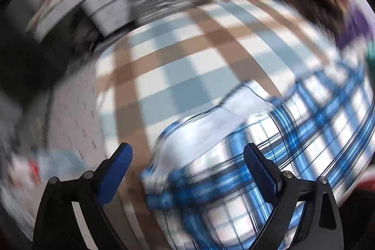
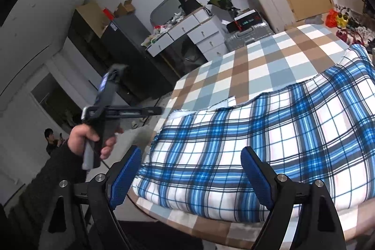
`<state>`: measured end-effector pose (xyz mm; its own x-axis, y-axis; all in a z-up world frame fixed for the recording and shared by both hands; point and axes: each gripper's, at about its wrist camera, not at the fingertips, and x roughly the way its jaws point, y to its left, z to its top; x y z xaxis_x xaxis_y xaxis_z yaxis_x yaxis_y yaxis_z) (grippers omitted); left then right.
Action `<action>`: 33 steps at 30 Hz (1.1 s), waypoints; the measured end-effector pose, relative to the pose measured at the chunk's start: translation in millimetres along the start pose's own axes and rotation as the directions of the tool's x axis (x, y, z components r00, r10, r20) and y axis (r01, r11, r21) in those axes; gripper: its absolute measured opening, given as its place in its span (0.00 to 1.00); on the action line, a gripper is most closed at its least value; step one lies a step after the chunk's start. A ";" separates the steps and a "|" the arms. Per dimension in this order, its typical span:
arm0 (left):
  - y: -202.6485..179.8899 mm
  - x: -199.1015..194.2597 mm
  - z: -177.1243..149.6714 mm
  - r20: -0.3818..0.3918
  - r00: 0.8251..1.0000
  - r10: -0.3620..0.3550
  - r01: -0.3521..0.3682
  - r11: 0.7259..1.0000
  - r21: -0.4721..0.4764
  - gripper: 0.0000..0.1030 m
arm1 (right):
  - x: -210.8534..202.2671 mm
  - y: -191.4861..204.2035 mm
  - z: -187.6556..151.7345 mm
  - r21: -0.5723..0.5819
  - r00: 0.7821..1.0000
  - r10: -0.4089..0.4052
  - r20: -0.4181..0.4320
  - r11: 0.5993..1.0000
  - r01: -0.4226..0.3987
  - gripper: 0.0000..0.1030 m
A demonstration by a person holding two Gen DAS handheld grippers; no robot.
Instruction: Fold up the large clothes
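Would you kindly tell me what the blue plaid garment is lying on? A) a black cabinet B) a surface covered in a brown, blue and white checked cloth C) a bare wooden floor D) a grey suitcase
B: in the right wrist view the blue plaid garment lies spread on the checked cloth.

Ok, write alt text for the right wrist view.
A folded blue plaid cloth lies on a checked bedcover, with the open right tool over its near edge. At left, a hand holds the left tool off the bed.

Left wrist view motion-blurred, plaid garment (image 2: pixel 257 132) cut off at right edge
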<state>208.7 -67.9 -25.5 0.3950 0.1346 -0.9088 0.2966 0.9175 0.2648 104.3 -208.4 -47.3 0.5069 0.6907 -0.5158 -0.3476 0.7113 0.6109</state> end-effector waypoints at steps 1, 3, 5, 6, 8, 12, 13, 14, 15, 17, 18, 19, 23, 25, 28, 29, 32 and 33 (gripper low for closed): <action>-15.1 9.5 5.3 -0.015 1.000 0.021 -0.020 0.996 0.084 0.91 | -1.2 -2.7 0.0 0.010 1.000 0.000 0.000 1.000 0.000 0.85; -29.9 26.2 10.0 -0.054 0.998 0.012 -0.002 0.983 0.185 0.91 | -3.3 -7.6 0.6 0.031 1.000 0.000 0.001 1.000 0.000 0.85; -31.1 45.2 13.8 -0.128 0.992 -0.022 0.050 0.974 0.220 0.91 | -5.2 -10.7 1.1 0.048 1.000 0.008 0.002 0.999 -0.008 0.85; -29.2 53.5 14.9 -0.163 0.985 -0.047 0.082 0.974 0.213 0.91 | -6.2 -11.7 1.4 0.053 1.000 0.013 0.002 0.999 -0.013 0.85; -22.6 59.9 16.1 -0.185 0.978 -0.093 0.129 0.972 0.196 0.87 | -7.3 -10.9 2.1 0.047 1.000 0.016 0.003 0.999 -0.016 0.85; -20.0 56.5 11.6 -0.190 0.962 -0.198 0.232 0.956 0.179 0.06 | -6.2 -6.4 2.0 0.019 1.000 0.006 -0.004 1.000 -0.006 0.85; -21.4 53.5 8.3 -0.179 0.965 -0.194 0.229 0.953 0.197 0.05 | -4.8 -5.3 2.2 0.013 1.000 0.006 -0.011 1.000 -0.005 0.85; -24.2 51.5 4.7 -0.175 0.965 -0.195 0.230 0.951 0.206 0.04 | -3.5 -4.6 1.9 0.009 1.000 0.006 -0.016 1.000 -0.006 0.85; -24.7 49.0 2.8 -0.166 0.969 -0.185 0.217 0.954 0.206 0.03 | -2.0 -4.2 1.7 0.007 1.000 0.006 -0.022 1.000 -0.006 0.85; -26.8 42.2 -0.5 -0.163 0.971 -0.177 0.206 0.960 0.187 0.02 | 0.3 -4.6 1.4 0.011 1.000 0.007 -0.028 1.000 -0.007 0.85; -30.5 37.7 -2.4 -0.152 0.976 -0.154 0.183 0.963 0.200 0.02 | 0.5 -4.2 0.8 0.013 1.000 0.008 -0.029 1.000 -0.008 0.85; -34.8 33.2 -4.1 -0.147 0.981 -0.126 0.156 0.966 0.206 0.01 | 0.8 -4.0 0.6 0.012 1.000 0.006 -0.028 1.000 -0.006 0.85; -41.1 23.4 -5.2 -0.119 0.993 -0.009 0.037 0.971 0.236 0.00 | 2.0 -5.1 0.4 0.007 1.000 -0.008 -0.025 1.000 0.008 0.85; -41.2 22.1 -4.1 -0.094 0.993 0.068 -0.041 0.965 0.261 0.00 | 3.1 -6.8 0.0 0.013 0.999 -0.019 -0.027 1.000 0.019 0.85; -27.4 24.4 3.2 -0.065 0.991 0.120 -0.102 0.966 0.236 0.00 | 3.0 -10.0 0.1 0.024 0.999 -0.029 -0.029 0.999 0.030 0.85; -21.0 25.3 7.2 -0.069 0.991 0.115 -0.099 0.975 0.201 0.00 | 2.9 -10.9 0.3 0.026 0.999 -0.029 -0.027 0.999 0.030 0.85; -11.6 26.7 10.3 -0.034 0.989 0.146 -0.140 0.980 0.142 0.00 | 1.1 -12.7 0.7 0.030 0.999 -0.035 -0.019 0.999 0.036 0.85; -9.7 31.1 10.0 -0.021 0.984 0.176 -0.172 0.977 0.128 0.00 | 0.7 -13.1 0.9 0.029 0.999 -0.040 -0.019 0.999 0.041 0.85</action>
<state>226.8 -76.3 -53.1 0.4228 0.3019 -0.8545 0.3327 0.8254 0.4562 110.0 -217.3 -55.1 0.5053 0.6640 -0.5511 -0.3038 0.7347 0.6066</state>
